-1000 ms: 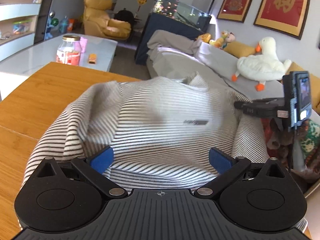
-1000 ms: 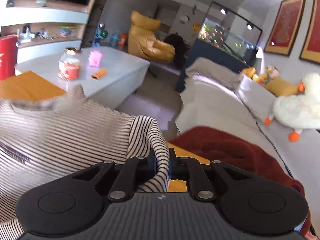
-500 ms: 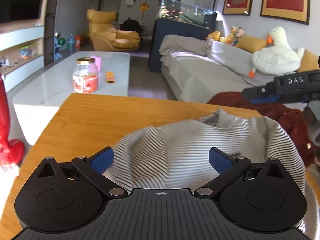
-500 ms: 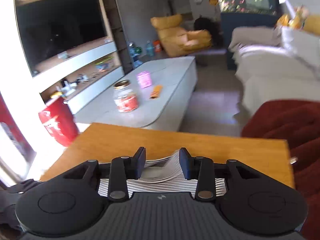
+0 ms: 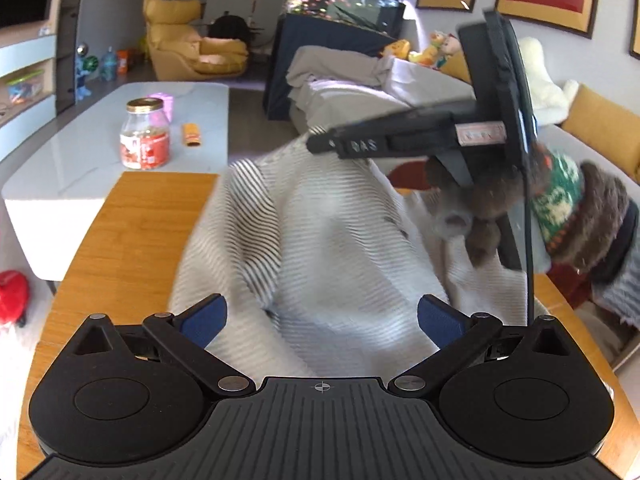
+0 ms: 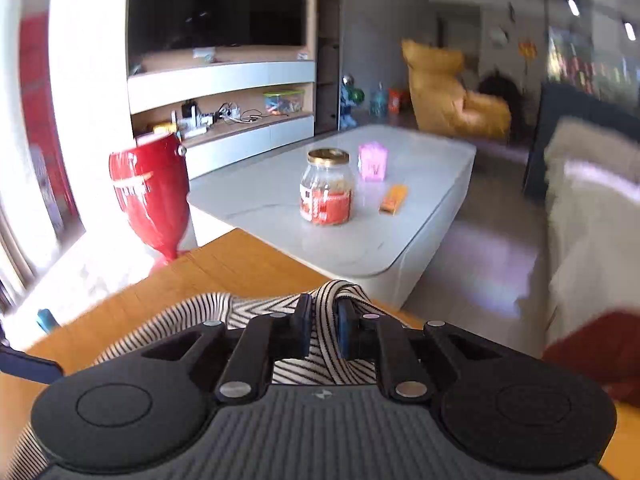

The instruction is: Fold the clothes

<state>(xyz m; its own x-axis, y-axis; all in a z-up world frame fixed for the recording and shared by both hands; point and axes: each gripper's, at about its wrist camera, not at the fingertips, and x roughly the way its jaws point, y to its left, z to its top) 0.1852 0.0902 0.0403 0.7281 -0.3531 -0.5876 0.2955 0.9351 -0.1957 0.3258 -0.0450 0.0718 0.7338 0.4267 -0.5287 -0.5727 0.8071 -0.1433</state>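
A grey-and-white striped shirt (image 5: 328, 240) lies bunched on the wooden table (image 5: 132, 232). My left gripper (image 5: 322, 320) hovers over its near part, open, blue pads wide apart with nothing pinched. In the left wrist view my right gripper (image 5: 316, 142) reaches in from the right and holds a fold of the shirt raised. In the right wrist view my right gripper (image 6: 322, 320) has its jaws closing, and a band of the striped shirt (image 6: 192, 316) sits pressed between the pads. A person's knitted sleeve (image 5: 560, 208) is behind that gripper.
A white coffee table (image 6: 420, 216) beyond the wooden table carries a glass jar (image 6: 326, 188), a pink box and an orange packet. A red vase (image 6: 150, 192) stands on the floor at the left. A dark red garment (image 6: 592, 344) lies at the right, with a sofa behind.
My right gripper let go of the shirt's right edge, stood apart over the cloth, then closed on a fold and swung left and up. The shirt went from spread flat to bunched.
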